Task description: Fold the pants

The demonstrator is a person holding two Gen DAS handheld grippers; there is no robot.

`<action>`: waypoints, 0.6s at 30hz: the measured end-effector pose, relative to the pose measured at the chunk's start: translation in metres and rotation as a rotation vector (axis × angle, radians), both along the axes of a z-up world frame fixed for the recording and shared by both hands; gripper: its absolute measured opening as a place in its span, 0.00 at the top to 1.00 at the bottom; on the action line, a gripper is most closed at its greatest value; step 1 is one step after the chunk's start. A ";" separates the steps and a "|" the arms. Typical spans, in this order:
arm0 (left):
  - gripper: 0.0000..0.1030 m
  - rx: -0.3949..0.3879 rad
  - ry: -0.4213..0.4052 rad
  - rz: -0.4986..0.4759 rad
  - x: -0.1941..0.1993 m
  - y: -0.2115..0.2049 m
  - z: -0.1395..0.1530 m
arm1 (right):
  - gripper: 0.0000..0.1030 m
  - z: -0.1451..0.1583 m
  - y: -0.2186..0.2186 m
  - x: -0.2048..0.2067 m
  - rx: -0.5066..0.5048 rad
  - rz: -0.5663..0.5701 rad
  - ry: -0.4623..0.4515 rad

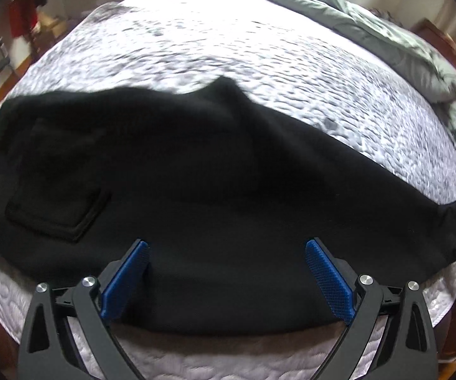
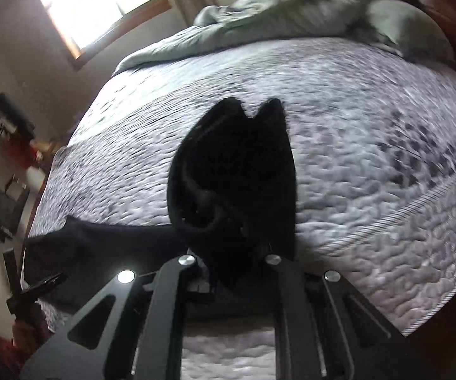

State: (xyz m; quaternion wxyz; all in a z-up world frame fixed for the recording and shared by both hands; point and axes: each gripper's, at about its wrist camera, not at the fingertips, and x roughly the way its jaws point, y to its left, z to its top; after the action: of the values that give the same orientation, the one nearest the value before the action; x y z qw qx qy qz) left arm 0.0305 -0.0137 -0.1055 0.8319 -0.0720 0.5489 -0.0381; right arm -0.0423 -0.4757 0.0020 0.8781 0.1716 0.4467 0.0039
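Black pants (image 1: pixel 196 174) lie spread across the quilted mattress (image 1: pixel 228 47), with a patch pocket (image 1: pixel 56 202) at the left. My left gripper (image 1: pixel 228 243) hovers open over the near part of the pants, its blue pads (image 1: pixel 329 281) wide apart and gripping nothing. In the right wrist view my right gripper (image 2: pixel 237 253) is shut on a bunched end of the pants (image 2: pixel 237 174), raised above the bed. The cloth hides its fingertips. The rest of the garment trails down to the left onto the mattress (image 2: pixel 354 158).
A crumpled grey duvet (image 2: pixel 291 9) and pillow (image 2: pixel 411 28) lie at the head of the bed by a dark wooden headboard (image 2: pixel 449 15). A bright window (image 2: pixel 101 0) is on the far wall. Furniture and clutter (image 2: pixel 3 126) stand along the left wall.
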 end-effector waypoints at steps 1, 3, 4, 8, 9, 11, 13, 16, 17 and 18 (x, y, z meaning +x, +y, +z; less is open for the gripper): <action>0.04 -0.013 0.002 0.008 -0.002 0.005 0.000 | 0.89 0.003 0.013 0.000 -0.007 0.024 -0.001; 0.04 -0.022 0.001 0.019 -0.006 0.014 0.001 | 0.89 0.002 0.047 0.011 -0.033 0.070 0.009; 0.04 -0.022 -0.003 0.019 -0.008 0.017 0.003 | 0.89 0.000 0.061 0.015 -0.043 0.091 0.018; 0.04 -0.027 -0.011 0.022 -0.014 0.029 0.008 | 0.89 -0.012 0.123 0.027 -0.086 0.167 0.058; 0.04 -0.028 -0.011 0.025 -0.015 0.033 0.009 | 0.89 -0.017 0.136 0.030 -0.099 0.183 0.073; 0.04 -0.027 -0.012 0.031 -0.016 0.039 0.011 | 0.89 -0.027 0.160 0.033 -0.120 0.211 0.097; 0.04 -0.018 -0.010 0.042 -0.016 0.047 0.012 | 0.88 -0.034 0.181 0.034 -0.133 0.235 0.110; 0.04 -0.017 -0.017 0.057 -0.018 0.059 0.016 | 0.88 -0.041 0.211 0.037 -0.134 0.279 0.120; 0.04 -0.020 -0.021 0.064 -0.019 0.063 0.017 | 0.88 -0.042 0.221 0.037 -0.132 0.299 0.116; 0.04 -0.023 -0.023 0.068 -0.020 0.066 0.018 | 0.88 -0.042 0.231 0.037 -0.126 0.322 0.107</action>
State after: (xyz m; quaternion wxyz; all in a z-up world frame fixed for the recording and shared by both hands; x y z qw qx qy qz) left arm 0.0103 0.0524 -0.0876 0.8382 -0.0997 0.5359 -0.0167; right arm -0.0054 -0.2450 -0.0398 0.8501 0.0424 0.5138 0.1074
